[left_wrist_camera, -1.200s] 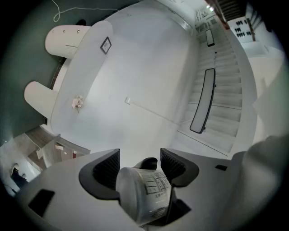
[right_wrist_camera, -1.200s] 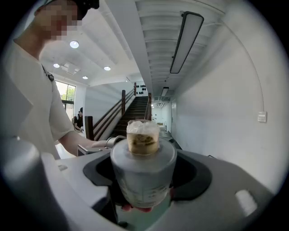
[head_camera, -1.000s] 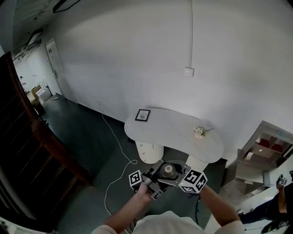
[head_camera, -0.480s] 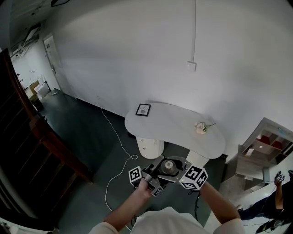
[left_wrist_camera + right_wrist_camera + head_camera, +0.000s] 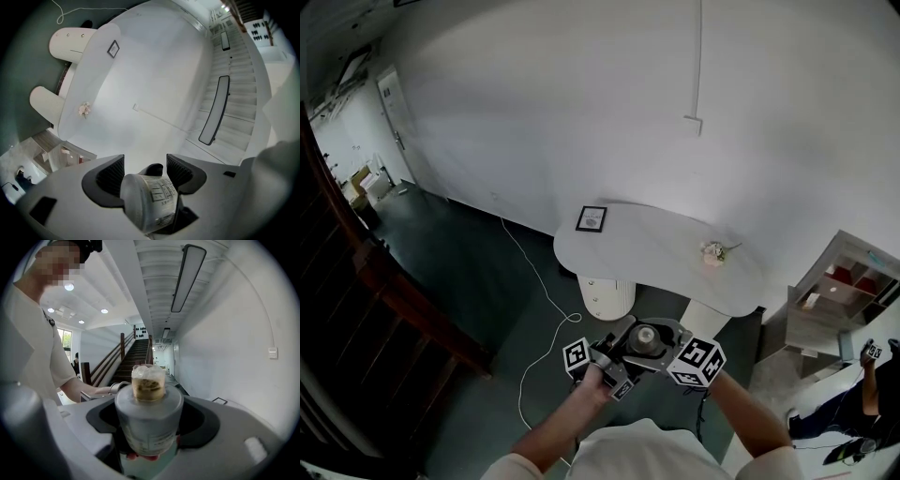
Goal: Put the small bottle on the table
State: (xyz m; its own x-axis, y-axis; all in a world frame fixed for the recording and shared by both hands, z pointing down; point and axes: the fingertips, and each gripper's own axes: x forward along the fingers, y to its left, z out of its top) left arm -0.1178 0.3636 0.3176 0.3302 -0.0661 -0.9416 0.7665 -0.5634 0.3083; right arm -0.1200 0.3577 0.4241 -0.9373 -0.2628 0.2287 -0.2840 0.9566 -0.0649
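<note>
so the left gripper (image 5: 145,171) and right gripper (image 5: 149,416) are both clamped on the small bottle (image 5: 645,339), with the white table (image 5: 656,253) off at 12 o'clock.

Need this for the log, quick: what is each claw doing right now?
Left claw: shut on the small bottle.
Right claw: shut on the same small bottle.

One small bottle (image 5: 645,343) is being counted, with two grippers around it: the left gripper (image 5: 144,169) and the right gripper (image 5: 149,418). Farther off, one white oval table (image 5: 656,253) is being shown on two pale pedestals (image 5: 607,298). On it, one framed picture (image 5: 592,218) at the far left and one flower sprig (image 5: 712,251) at the right are being counted. One cable (image 5: 539,309) is being seen on the floor.
</note>
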